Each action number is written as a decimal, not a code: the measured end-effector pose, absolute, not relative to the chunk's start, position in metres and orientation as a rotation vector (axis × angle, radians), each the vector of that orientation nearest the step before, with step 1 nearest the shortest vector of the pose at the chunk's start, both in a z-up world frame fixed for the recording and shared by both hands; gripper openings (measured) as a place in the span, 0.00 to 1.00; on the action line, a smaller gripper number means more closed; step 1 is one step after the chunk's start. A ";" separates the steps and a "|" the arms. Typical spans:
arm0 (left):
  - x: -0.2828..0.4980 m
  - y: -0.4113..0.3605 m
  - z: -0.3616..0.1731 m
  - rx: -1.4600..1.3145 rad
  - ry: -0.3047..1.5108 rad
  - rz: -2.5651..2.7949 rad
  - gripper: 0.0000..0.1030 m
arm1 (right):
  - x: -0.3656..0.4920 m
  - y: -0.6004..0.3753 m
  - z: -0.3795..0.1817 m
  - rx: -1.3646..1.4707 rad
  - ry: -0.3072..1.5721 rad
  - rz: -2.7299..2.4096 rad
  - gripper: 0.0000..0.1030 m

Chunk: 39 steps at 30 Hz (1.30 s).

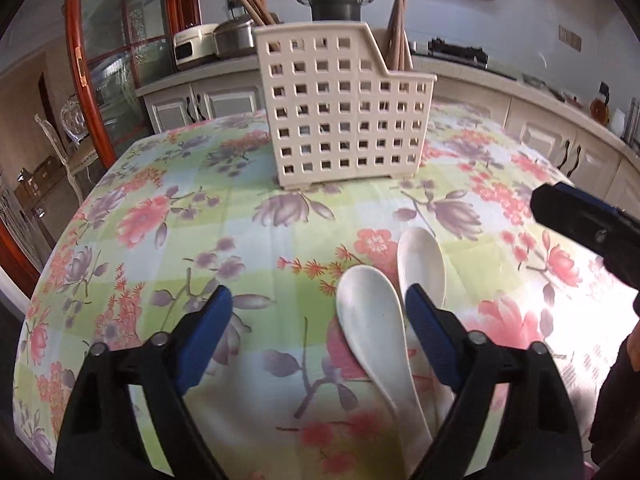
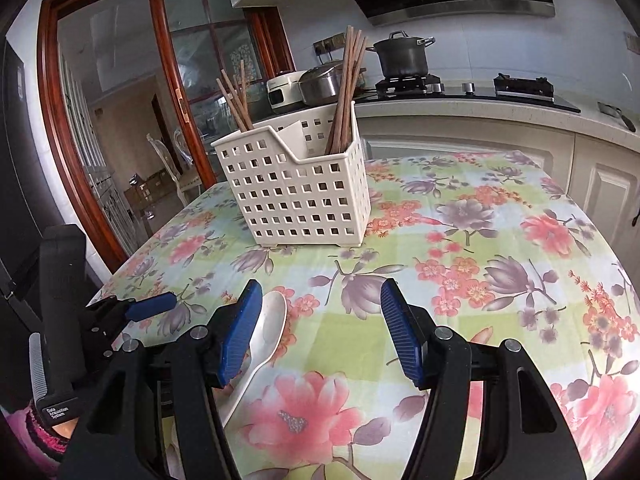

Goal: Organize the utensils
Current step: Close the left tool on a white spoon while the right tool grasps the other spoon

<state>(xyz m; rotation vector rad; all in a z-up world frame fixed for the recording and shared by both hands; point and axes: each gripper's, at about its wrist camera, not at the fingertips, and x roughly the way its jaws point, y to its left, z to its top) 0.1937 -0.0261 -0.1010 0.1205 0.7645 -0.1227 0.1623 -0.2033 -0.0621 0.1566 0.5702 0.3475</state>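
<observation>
Two white ceramic spoons lie on the floral tablecloth. In the left wrist view the nearer spoon (image 1: 374,320) lies between my fingers, close to the right finger, and the second spoon (image 1: 424,264) lies just beyond it. My left gripper (image 1: 320,308) is open and empty above the cloth. My right gripper (image 2: 320,300) is open and empty; one spoon (image 2: 268,328) lies by its left finger. A cream perforated utensil basket (image 1: 344,108) (image 2: 296,188) stands upright further back, holding wooden chopsticks (image 2: 346,88).
The table carries a floral cloth (image 2: 480,260). Behind it runs a kitchen counter with a pot (image 2: 402,54), rice cookers (image 2: 320,82) and a stove. A wood-framed glass door (image 2: 120,100) is at the left. The other gripper shows at the right edge of the left wrist view (image 1: 588,228).
</observation>
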 end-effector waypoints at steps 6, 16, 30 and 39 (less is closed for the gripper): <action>0.203 -0.029 -0.106 0.123 0.811 -0.114 0.78 | 0.161 -0.210 -0.062 0.173 0.565 0.348 0.57; 0.215 -0.028 -0.113 0.101 0.864 -0.155 0.47 | 0.163 -0.203 -0.065 0.159 0.582 0.357 0.57; 0.198 0.000 -0.099 0.018 0.775 -0.203 0.10 | 0.176 -0.168 -0.083 0.098 0.711 0.374 0.57; 0.185 0.021 -0.083 -0.041 0.696 -0.223 0.10 | 0.201 -0.135 -0.091 0.071 0.815 0.381 0.57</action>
